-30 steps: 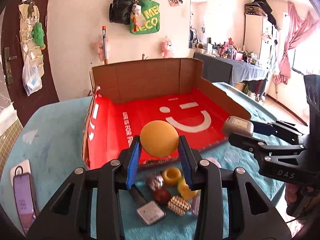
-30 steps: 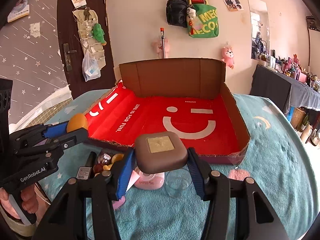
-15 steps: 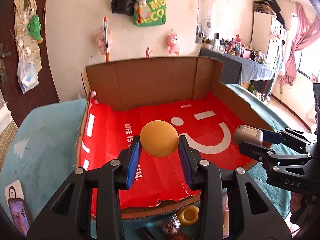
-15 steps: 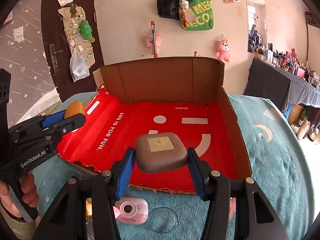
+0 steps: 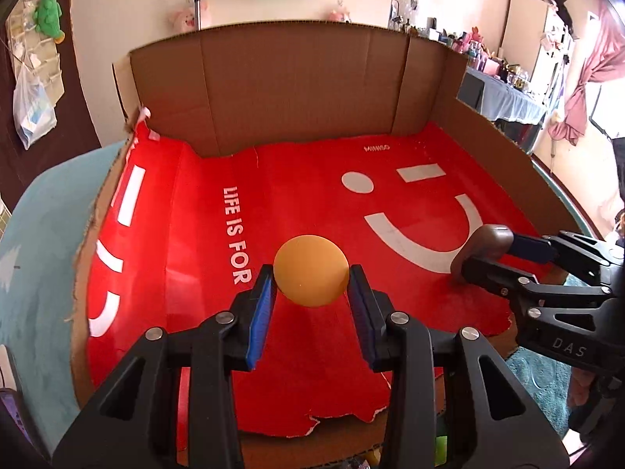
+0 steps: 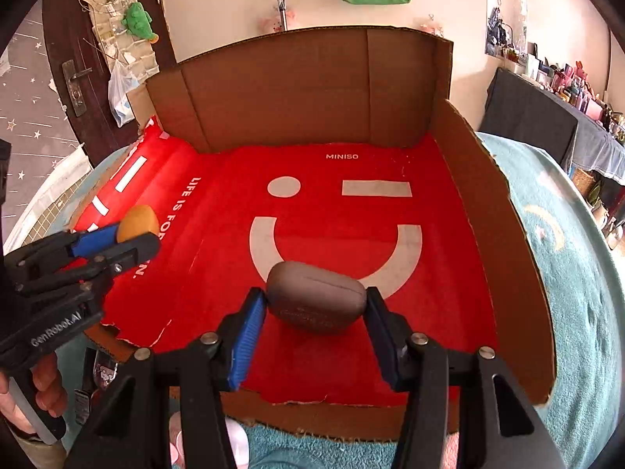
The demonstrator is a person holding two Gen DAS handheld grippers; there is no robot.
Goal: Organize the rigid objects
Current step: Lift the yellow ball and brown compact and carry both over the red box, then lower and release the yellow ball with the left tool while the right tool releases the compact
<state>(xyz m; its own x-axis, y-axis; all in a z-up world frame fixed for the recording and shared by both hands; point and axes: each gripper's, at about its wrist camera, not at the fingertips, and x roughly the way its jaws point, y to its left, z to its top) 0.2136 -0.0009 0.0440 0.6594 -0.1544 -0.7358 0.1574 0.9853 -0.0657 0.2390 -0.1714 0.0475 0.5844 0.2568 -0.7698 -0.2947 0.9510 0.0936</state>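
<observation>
My left gripper is shut on an orange ball and holds it over the left middle of the red floor of the cardboard box. It also shows in the right wrist view with the ball. My right gripper is shut on a brown rounded case, low over the box floor near the white smile mark. The case and right gripper show at the right of the left wrist view.
The box has tall back and right walls and a torn low front edge. It stands on a teal cloth. Small items lie in front of the box at the left. A dark door is behind.
Both grippers have moved forward and down into the box with their objects. The loose items in front of the box have slipped out of view below.
</observation>
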